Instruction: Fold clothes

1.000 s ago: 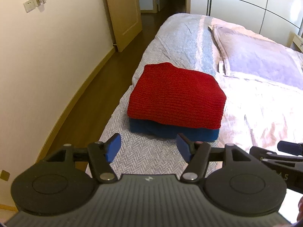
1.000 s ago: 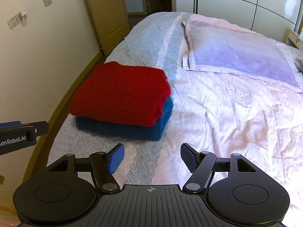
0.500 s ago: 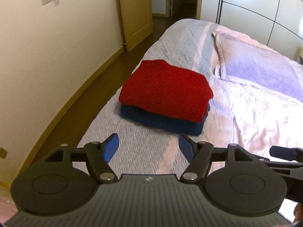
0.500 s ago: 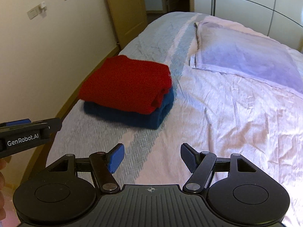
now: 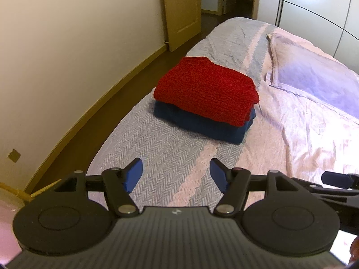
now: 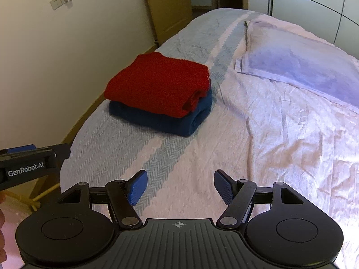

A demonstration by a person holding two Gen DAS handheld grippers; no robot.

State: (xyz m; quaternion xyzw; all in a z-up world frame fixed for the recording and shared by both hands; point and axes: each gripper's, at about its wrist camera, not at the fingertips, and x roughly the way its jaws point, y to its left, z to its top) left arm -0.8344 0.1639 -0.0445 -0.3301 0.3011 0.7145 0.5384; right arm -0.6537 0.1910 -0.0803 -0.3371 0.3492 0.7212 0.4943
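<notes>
While both claws hang over the near end of the bed [image 5: 161, 148], the left claw [image 5: 176, 171] has its blue pads spread with nothing between them, and the right claw [image 6: 180, 186] is spread and empty too. Beyond them, well apart from either, a folded red sweater [image 5: 206, 89] lies squarely on a folded blue garment [image 5: 202, 123], the stack resting near the bed's left edge on the herringbone cover. Just right of it begins a wrinkled pale sheet [image 6: 280, 123]. Farther back lies a pillow [image 6: 296, 60], then a wooden door [image 5: 181, 9].
</notes>
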